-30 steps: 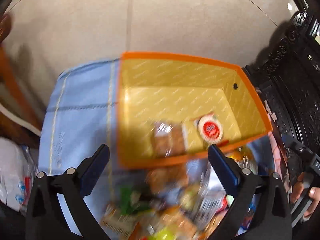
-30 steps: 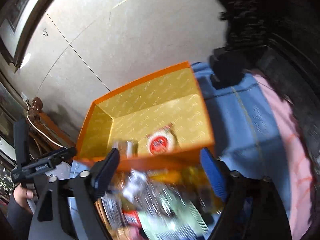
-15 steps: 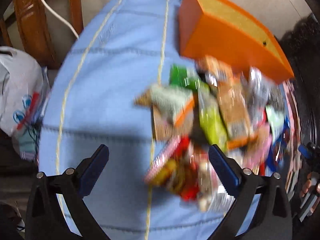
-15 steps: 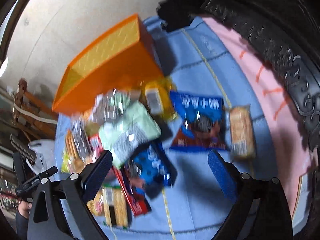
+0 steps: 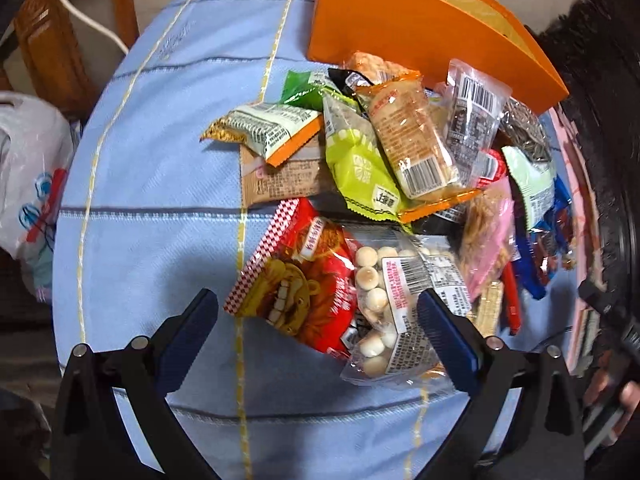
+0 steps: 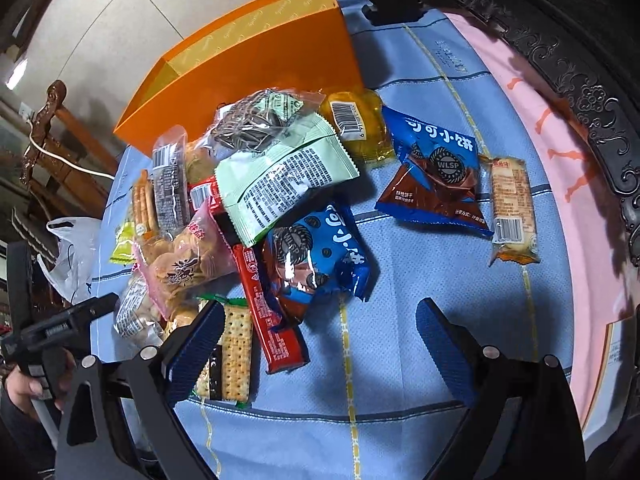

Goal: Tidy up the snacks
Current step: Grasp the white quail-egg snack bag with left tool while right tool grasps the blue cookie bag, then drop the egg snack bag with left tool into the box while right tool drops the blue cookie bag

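Observation:
A pile of snack packets lies on a blue cloth point(image 5: 160, 184) in front of an orange box point(image 5: 404, 36), which also shows in the right wrist view point(image 6: 256, 60). My left gripper point(image 5: 320, 320) is open and empty above a red packet point(image 5: 308, 276) and a clear bag of round biscuits point(image 5: 400, 300). My right gripper point(image 6: 320, 332) is open and empty, near a blue cookie packet point(image 6: 320, 256), a red bar point(image 6: 272, 320) and a cracker pack point(image 6: 234, 352). A second blue packet point(image 6: 436, 168) and a small cake point(image 6: 512, 204) lie apart to the right.
A white plastic bag point(image 5: 28, 184) hangs off the table's left side by wooden furniture point(image 5: 52, 36). A pink cloth point(image 6: 560, 168) and dark carved wood point(image 6: 580, 80) border the right. The other handle and hand show in the left of the right wrist view point(image 6: 44, 344).
Both grippers pulled back from over the orange box and tilted down to the snack pile. The box's inside, with two snacks in it, has gone out of sight.

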### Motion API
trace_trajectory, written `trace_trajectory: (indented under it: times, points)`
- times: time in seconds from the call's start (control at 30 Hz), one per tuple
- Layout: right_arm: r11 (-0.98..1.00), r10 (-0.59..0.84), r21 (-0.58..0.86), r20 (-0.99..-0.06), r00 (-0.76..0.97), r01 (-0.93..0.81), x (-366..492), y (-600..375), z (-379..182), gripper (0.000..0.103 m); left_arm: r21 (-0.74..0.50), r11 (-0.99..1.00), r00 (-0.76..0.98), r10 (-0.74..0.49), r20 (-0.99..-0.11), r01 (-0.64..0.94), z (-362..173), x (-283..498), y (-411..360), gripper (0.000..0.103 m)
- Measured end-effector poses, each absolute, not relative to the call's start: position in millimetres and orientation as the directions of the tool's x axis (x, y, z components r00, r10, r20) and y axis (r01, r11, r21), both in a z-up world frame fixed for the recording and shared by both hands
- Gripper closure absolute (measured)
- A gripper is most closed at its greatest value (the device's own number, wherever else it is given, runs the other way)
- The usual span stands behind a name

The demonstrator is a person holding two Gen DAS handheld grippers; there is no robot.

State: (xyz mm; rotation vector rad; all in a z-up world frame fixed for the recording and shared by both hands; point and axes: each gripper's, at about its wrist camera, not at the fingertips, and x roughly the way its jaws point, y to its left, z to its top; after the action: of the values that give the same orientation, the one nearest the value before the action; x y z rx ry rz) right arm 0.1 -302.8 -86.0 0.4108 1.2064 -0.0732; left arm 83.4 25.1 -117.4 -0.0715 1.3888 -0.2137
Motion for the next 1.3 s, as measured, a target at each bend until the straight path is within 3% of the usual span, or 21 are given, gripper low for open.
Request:
trace_trajectory:
  times: [0.17, 0.33, 0.53, 0.57, 0.6, 0.63, 0.7, 0.73, 0.8, 1.1, 1.3]
  points:
    - [0.925, 0.142, 0.258, -0.916, 0.376, 0.280, -6.4, -309.9, -84.2, 0.006, -0.269, 0.963, 0.115, -0.269, -0.956, 0.021, -110.1, 81.2, 31.7, 0.005]
    - [0.945, 0.129, 0.229, -0.917, 0.377, 0.233, -0.2, -300.7, -92.7, 0.006, -0.225, 0.968, 0.010, -0.227, -0.974, 0.110, -134.9, 76.5, -5.8, 0.004]
    - [0.958, 0.105, 0.189, -0.931, 0.349, 0.215, 34.3, -290.1, -124.2, 0.007, -0.205, 0.973, 0.009, -0.207, -0.978, 0.111, -162.9, 78.1, -23.9, 0.005]
    - [0.956, 0.111, 0.192, -0.936, 0.334, 0.221, 38.8, -290.0, -130.0, 0.008, -0.204, 0.974, 0.022, -0.207, -0.978, 0.102, -162.0, 78.2, -21.7, 0.012]
    - [0.954, 0.122, 0.200, -0.940, 0.318, 0.224, 43.5, -289.9, -137.2, 0.014, -0.186, 0.978, 0.048, -0.191, -0.980, 0.092, -157.9, 78.4, -16.8, 0.029]
    - [0.953, 0.134, 0.206, -0.944, 0.300, 0.221, 47.0, -290.0, -144.1, 0.024, -0.199, 0.975, 0.058, -0.206, -0.977, 0.102, -156.7, 79.1, -13.0, 0.033]
    - [0.964, 0.138, 0.194, -0.950, 0.281, 0.182, 51.0, -285.8, -151.7, 0.029, -0.221, 0.969, 0.058, -0.228, -0.972, 0.110, -153.0, 80.4, -3.6, 0.053]
    - [0.969, 0.132, 0.181, -0.953, 0.272, 0.167, 51.8, -284.4, -152.0, 0.036, -0.261, 0.961, 0.060, -0.267, -0.962, 0.095, -149.9, 80.2, 4.9, 0.055]
    - [0.958, 0.184, 0.233, -0.947, 0.264, 0.166, 51.1, -290.2, -147.6, 0.038, -0.277, 0.958, 0.079, -0.283, -0.956, 0.078, -141.6, 77.9, 18.7, 0.058]
    - [0.902, 0.337, 0.407, -0.871, 0.357, 0.142, 23.4, -321.0, -94.4, 0.039, -0.253, 0.958, 0.230, -0.279, -0.932, 0.135, -86.6, 76.0, 35.5, 0.058]
    - [0.784, 0.507, 0.610, -0.736, 0.448, 0.114, 34.2, -330.5, -63.7, 0.039, -0.269, 0.944, 0.273, -0.314, -0.909, 0.189, -63.4, 97.1, 16.0, 0.058]
